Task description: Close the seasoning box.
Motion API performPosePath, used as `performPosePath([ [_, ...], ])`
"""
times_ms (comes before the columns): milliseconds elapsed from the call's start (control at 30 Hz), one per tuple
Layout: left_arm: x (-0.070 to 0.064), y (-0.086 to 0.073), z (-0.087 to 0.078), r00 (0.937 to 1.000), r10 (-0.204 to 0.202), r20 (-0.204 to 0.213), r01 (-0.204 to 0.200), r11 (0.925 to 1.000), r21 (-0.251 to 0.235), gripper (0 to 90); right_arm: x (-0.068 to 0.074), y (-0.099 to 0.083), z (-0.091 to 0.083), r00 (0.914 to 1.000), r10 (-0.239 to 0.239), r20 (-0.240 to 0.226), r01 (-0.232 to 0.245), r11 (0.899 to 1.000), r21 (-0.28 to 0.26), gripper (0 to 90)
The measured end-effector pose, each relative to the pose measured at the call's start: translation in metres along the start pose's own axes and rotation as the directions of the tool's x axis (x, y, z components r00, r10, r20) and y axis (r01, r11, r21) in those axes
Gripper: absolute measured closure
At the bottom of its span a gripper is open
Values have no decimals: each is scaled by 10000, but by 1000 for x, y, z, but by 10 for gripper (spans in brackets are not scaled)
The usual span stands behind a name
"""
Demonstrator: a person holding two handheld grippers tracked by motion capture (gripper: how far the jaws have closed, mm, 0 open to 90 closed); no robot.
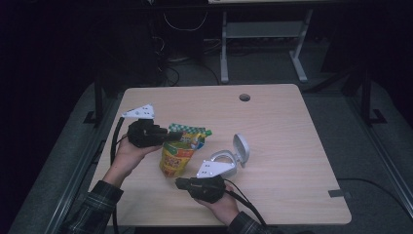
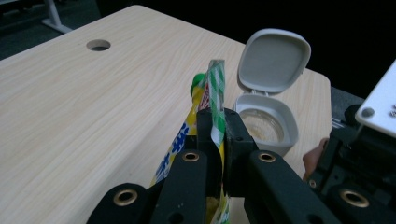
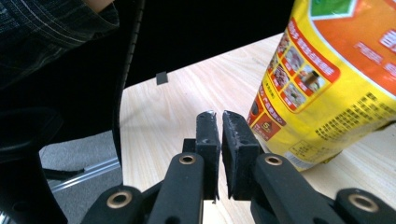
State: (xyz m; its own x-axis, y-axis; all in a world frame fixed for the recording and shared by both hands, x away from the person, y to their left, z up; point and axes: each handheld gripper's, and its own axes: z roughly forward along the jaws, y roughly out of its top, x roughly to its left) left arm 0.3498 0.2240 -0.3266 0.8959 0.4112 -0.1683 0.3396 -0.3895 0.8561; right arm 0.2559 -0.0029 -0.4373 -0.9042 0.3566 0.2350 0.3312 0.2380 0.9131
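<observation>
Pouch point(image 1: 179, 155) print illegible; left claw point(image 2: 216, 122) pinches its top; right claw point(image 3: 220, 122) closed, empty.

open tub point(image 1: 233, 157) just beside pouch point(image 1: 179, 152)

pouch point(image 3: 336, 79): glossy printed film | tub point(image 2: 268, 123): matt grey plastic, probably | table point(image 1: 272, 122): smooth pale wood-grain

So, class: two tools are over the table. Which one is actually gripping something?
The left tool: its jaws pinch the green-striped top edge of the yellow pouch. The right tool is shut on nothing, beside the pouch's base.
</observation>
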Motion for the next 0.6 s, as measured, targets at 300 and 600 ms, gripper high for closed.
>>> performPosePath([
  [300, -2, -22, -22, 9995, -28, -308, 22, 9998, -205, 866, 0, -2, -5, 10000, -12, -16, 12, 9989, 476, 806],
  [600, -4, -46, -47, 9983, -259, -527, 231, 9983, -541, 864, 1, -4, -11, 9997, -260, 30, 256, 9961, 842, 785],
])
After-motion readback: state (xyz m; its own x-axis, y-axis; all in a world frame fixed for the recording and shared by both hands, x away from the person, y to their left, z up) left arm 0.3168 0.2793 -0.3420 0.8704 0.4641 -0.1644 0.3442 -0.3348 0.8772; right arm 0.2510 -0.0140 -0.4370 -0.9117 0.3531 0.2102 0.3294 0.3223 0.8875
